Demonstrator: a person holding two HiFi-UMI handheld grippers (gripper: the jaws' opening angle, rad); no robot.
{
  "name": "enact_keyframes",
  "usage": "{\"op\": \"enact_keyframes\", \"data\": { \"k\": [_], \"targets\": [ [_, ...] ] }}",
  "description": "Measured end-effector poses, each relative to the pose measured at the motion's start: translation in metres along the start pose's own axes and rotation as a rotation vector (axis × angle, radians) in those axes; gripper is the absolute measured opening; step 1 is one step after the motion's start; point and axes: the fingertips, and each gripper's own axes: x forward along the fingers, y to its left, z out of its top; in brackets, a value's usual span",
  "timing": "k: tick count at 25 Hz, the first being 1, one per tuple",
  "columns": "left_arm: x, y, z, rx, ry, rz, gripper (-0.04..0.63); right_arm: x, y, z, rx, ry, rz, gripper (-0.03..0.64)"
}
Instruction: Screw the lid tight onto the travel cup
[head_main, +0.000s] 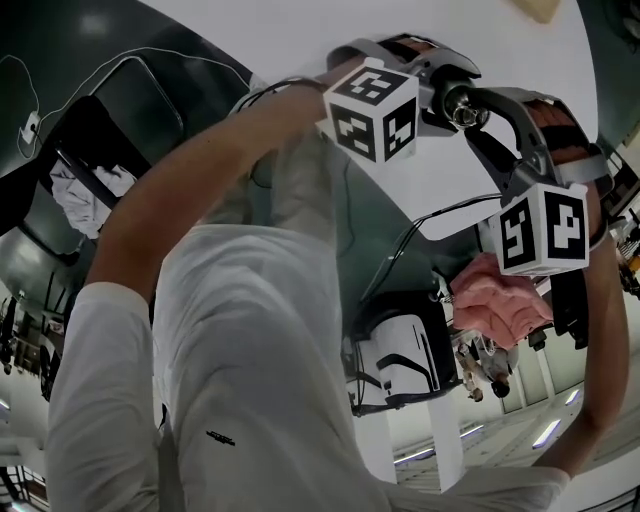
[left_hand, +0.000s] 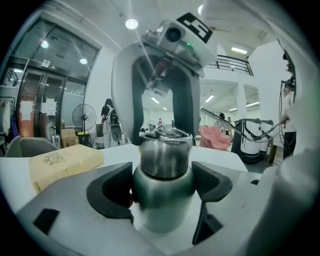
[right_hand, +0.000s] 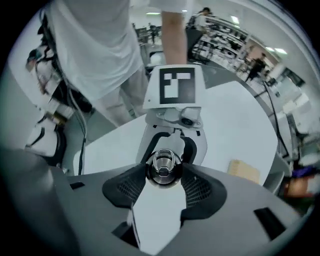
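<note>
The travel cup (left_hand: 163, 197) has a dark green body and a steel lid (left_hand: 165, 152), and stands upright on the white table. My left gripper (left_hand: 163, 185) reaches in level, its dark pads pressed on both sides of the green body. In the right gripper view I look straight down on the lid (right_hand: 163, 166). My right gripper (right_hand: 163, 176) comes from above and its ribbed pads touch the lid on both sides. Its dark fingers (left_hand: 183, 100) straddle the lid in the left gripper view. In the head view both marker cubes show, the left (head_main: 371, 110) and the right (head_main: 545, 228).
A tan box (left_hand: 64, 163) lies on the round white table (right_hand: 235, 125) to the cup's side. My own white-clothed body stands close at the table's edge (right_hand: 95, 45). Beyond are a floor fan (left_hand: 83, 119), a pink armchair (left_hand: 214, 136), a white machine (left_hand: 248, 141) and people.
</note>
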Motion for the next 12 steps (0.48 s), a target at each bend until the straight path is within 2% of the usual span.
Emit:
{"op": "enact_keyframes", "data": {
  "k": [3,5,8,12],
  "targets": [
    [0.0011,0.0001,0.0005,-0.033,-0.006,0.003,0.353,-0.0021,-0.0045,-0.003,0.318,-0.065,-0.022,0.221],
    [0.0009,-0.0003,0.0016,-0.04,-0.01,0.001,0.353,-0.0036,-0.0061,-0.0051,0.475,-0.052,-0.041,0.221],
    [-0.0004,-0.0008,0.0014,-0.007,-0.002,0.003,0.353,-0.0025,-0.0091,-0.0039,0.579,0.0,-0.108,0.221],
    [0.0005,-0.0012,0.0014,-0.008,0.006,0.017,0.353,-0.0017,-0.0109,-0.0051,0.751,-0.01,-0.197,0.22]
  ]
}}
